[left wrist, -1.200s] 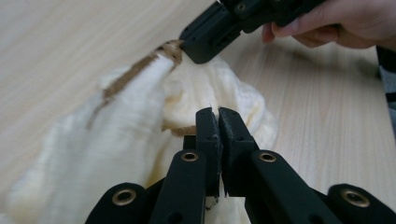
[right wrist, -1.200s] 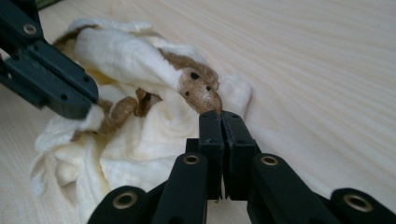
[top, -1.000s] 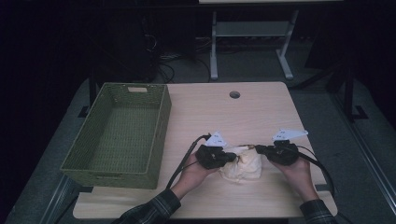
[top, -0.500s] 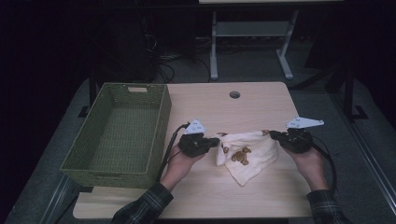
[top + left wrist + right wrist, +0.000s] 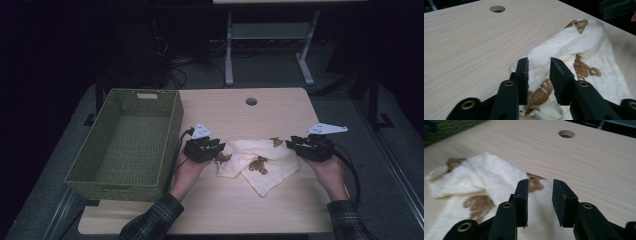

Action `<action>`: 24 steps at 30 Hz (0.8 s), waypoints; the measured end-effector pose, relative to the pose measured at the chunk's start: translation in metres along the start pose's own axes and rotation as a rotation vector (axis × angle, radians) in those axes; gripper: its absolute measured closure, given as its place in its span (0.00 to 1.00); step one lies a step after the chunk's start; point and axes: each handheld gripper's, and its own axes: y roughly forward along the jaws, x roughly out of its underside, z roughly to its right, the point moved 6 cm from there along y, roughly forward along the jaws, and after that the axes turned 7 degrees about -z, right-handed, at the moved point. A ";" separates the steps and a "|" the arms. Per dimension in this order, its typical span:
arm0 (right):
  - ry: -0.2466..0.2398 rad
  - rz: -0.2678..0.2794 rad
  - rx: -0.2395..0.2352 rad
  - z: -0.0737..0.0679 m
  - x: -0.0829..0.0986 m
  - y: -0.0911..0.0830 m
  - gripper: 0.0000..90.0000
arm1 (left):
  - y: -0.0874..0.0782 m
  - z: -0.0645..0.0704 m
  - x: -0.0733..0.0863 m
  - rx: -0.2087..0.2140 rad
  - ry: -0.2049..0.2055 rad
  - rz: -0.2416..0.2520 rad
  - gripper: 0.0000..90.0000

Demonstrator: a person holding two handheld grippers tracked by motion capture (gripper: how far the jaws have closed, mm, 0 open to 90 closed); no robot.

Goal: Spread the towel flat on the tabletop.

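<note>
a: what was shown at the centre of the high view?

b: a white cloth (image 5: 258, 163) with brown patches was seen lying crumpled on the wooden table (image 5: 235, 210), just right of a green basket (image 5: 125, 142).

a: how were the tools held?

b: the left gripper (image 5: 218, 148) was set at the cloth's left edge, the right gripper (image 5: 291, 143) at its right edge. in each gripper view the jaws were parted with cloth lying between them, not pinched. opposite ends seemed taken so the cloth could be spread or folded.
</note>
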 end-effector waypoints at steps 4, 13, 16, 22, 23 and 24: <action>-0.002 -0.014 -0.062 -0.015 0.005 -0.001 0.71 | 0.000 0.009 0.004 0.047 0.021 -0.027 0.65; -0.056 -0.087 -0.159 -0.063 0.037 0.006 0.72 | -0.004 0.021 0.016 0.114 0.061 -0.070 0.53; -0.055 -0.105 -0.203 -0.078 0.045 0.006 0.72 | -0.006 0.021 0.020 0.112 0.057 -0.077 0.52; -0.067 -0.124 -0.253 -0.101 0.059 0.007 0.72 | -0.010 0.023 0.033 0.116 0.050 -0.088 0.52; -0.068 -0.134 -0.255 -0.104 0.061 0.009 0.72 | -0.010 0.023 0.035 0.112 0.061 -0.097 0.52; -0.068 -0.134 -0.255 -0.104 0.061 0.009 0.72 | -0.010 0.024 0.037 0.112 0.050 -0.096 0.52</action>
